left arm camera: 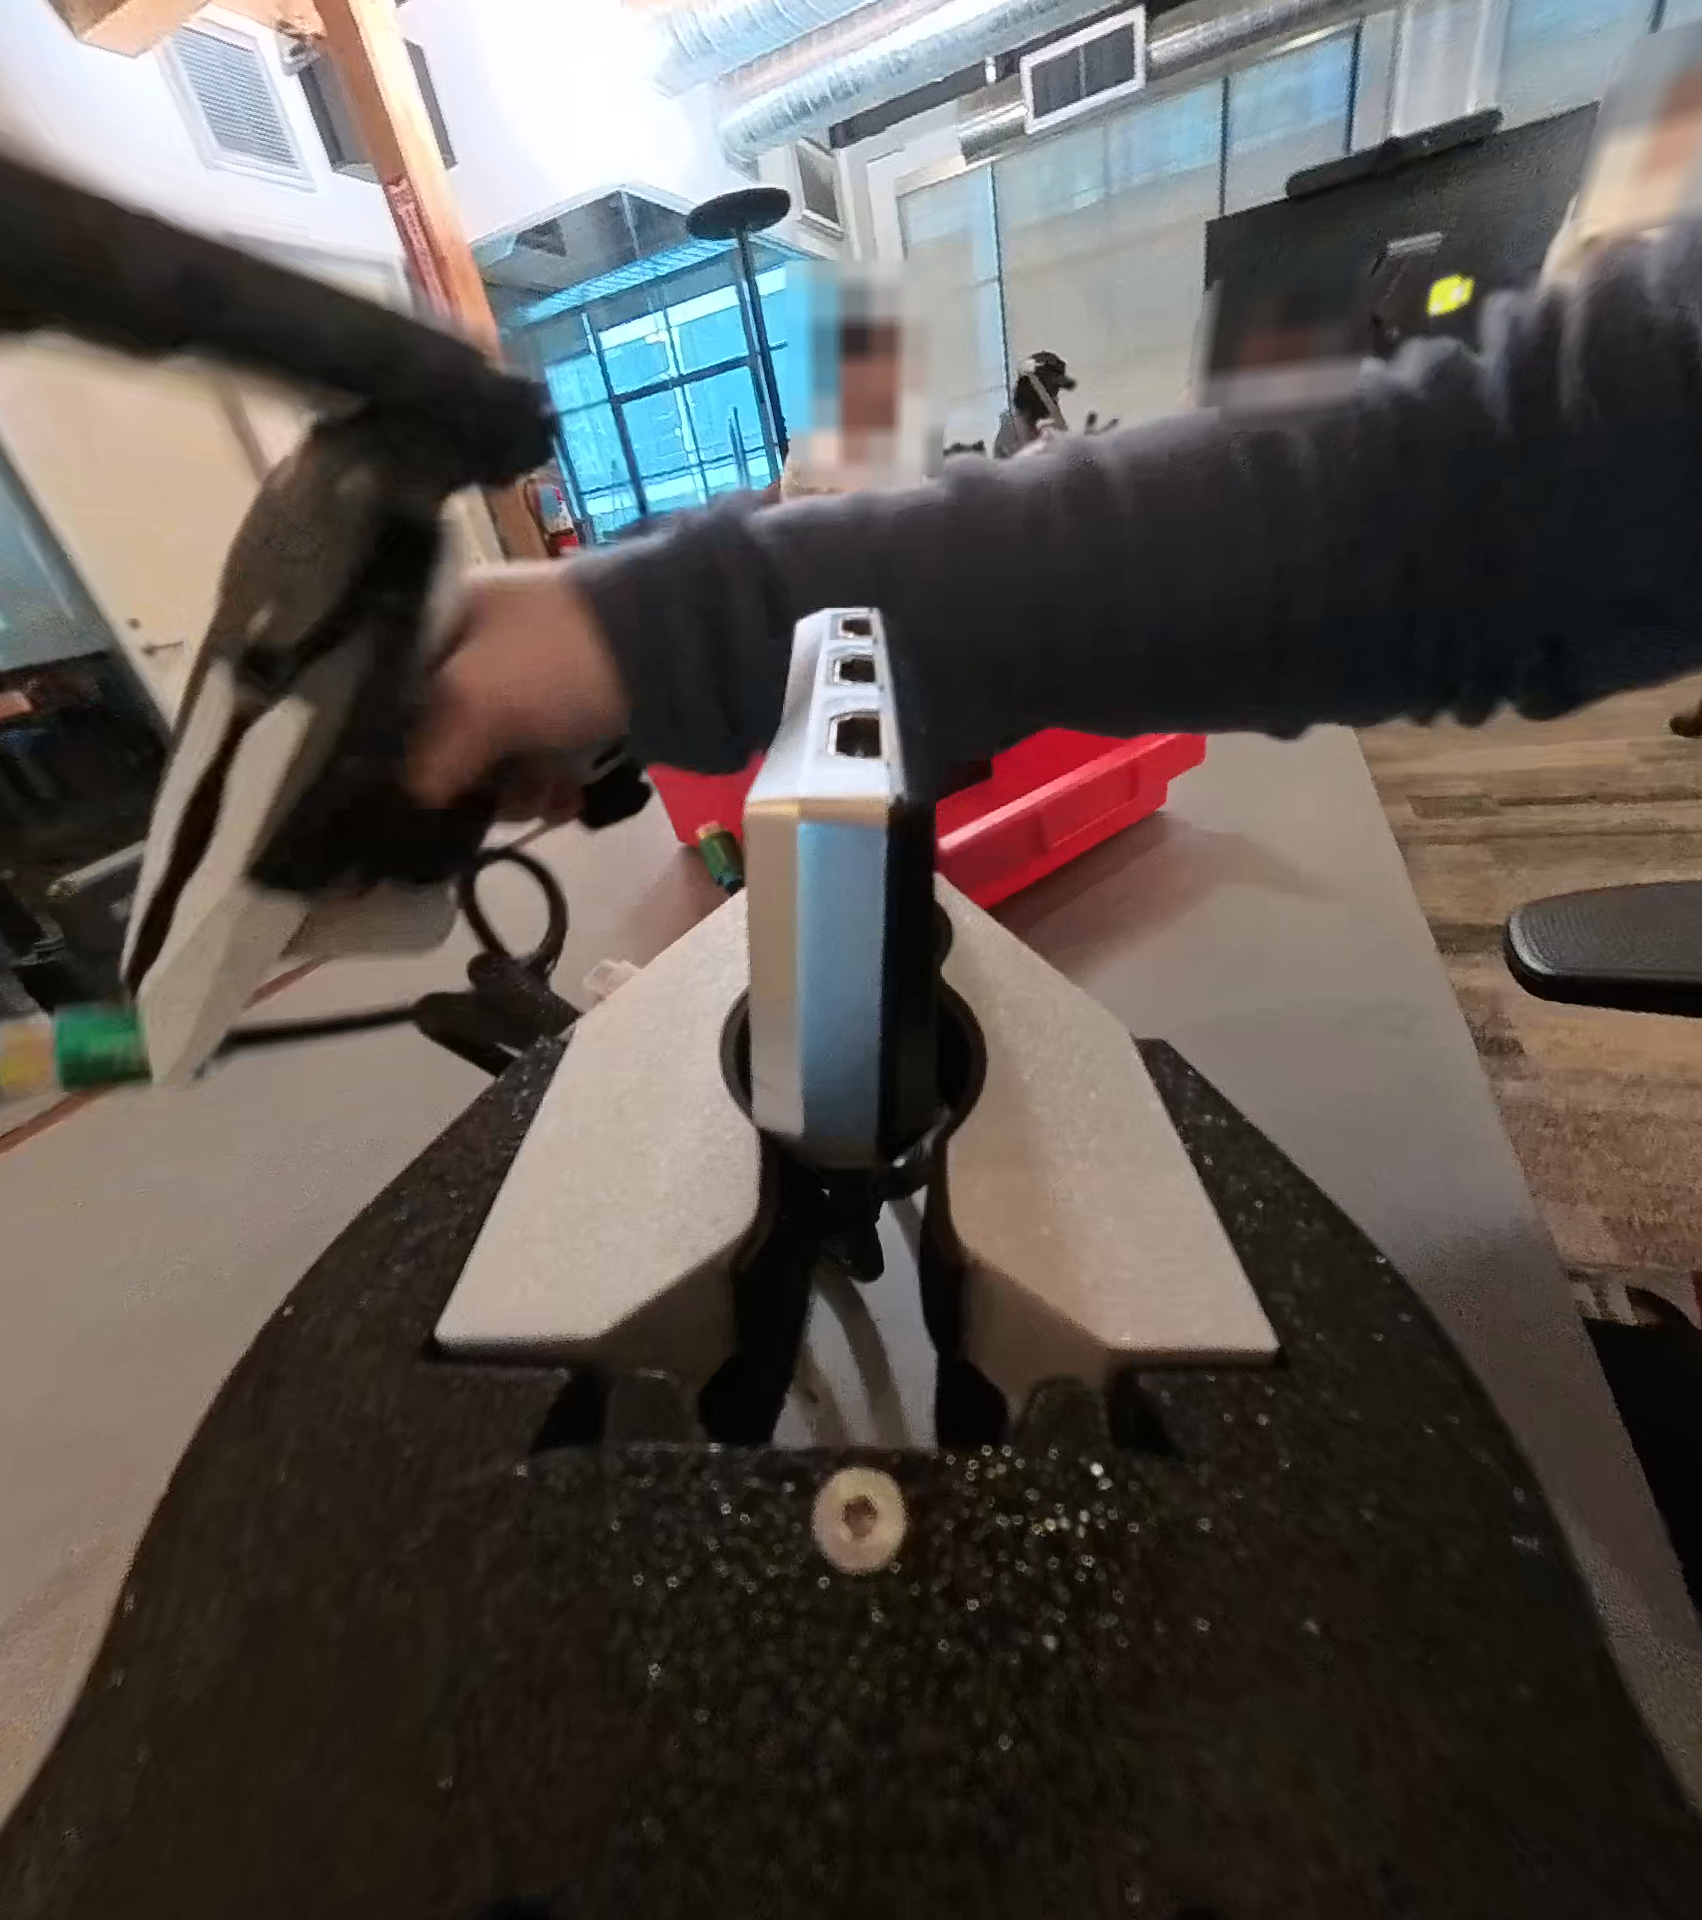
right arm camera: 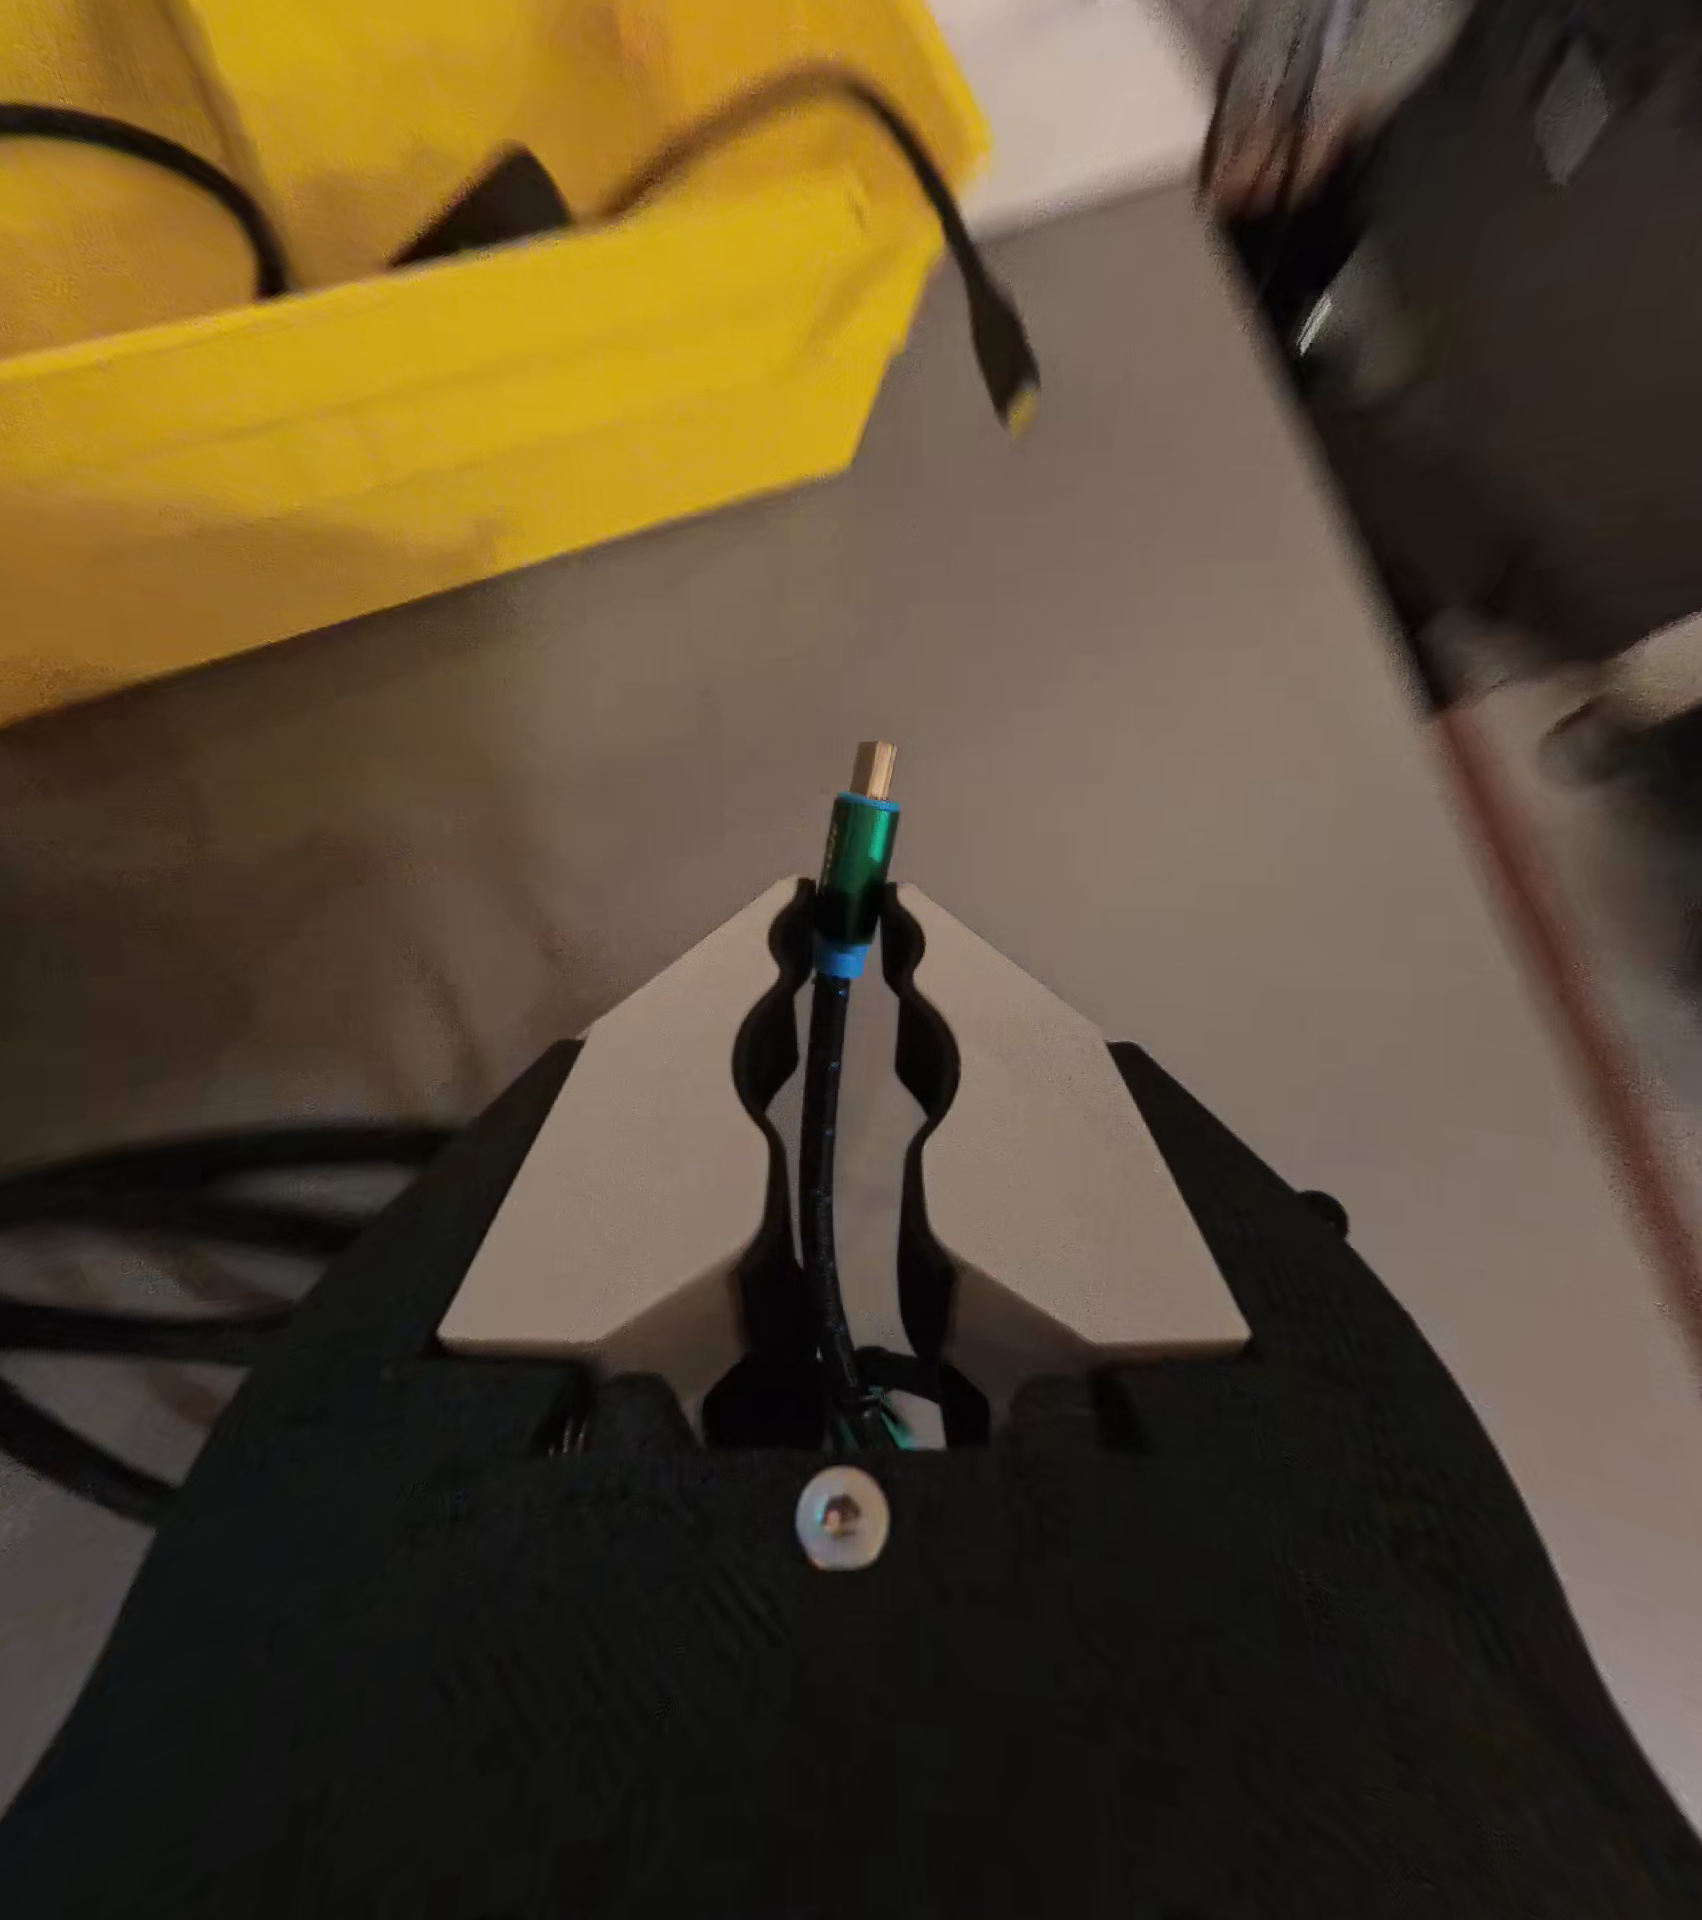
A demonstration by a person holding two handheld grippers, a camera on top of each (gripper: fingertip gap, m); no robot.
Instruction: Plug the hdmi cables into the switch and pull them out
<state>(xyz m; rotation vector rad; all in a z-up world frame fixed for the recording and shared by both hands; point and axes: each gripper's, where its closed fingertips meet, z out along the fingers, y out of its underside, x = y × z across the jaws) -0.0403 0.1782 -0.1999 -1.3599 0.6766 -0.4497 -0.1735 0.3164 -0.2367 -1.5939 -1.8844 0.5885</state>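
My left gripper point(left arm camera: 842, 935) is shut on the silver HDMI switch point(left arm camera: 831, 914) and holds it on edge above the table, its row of empty ports facing up. My right gripper point(right arm camera: 847, 894) is shut on a green-collared HDMI plug point(right arm camera: 857, 862), whose metal tip points forward over the grey table point(right arm camera: 1086, 727); its black cable runs back between the fingers. In the left wrist view the right gripper point(left arm camera: 151, 1029) is at the left, held by a hand, with the green plug point(left arm camera: 88, 1044) sticking out of its tip, apart from the switch.
A yellow bin point(right arm camera: 359, 416) at the upper left holds black cables, one plug point(right arm camera: 1008, 364) hanging over its rim. A red tray point(left arm camera: 1055, 810) sits behind the switch. Black cable loops point(left arm camera: 504, 935) lie on the table. The table edge point(right arm camera: 1605, 1039) runs along the right. There is about 20 cm between the tips of the two grippers.
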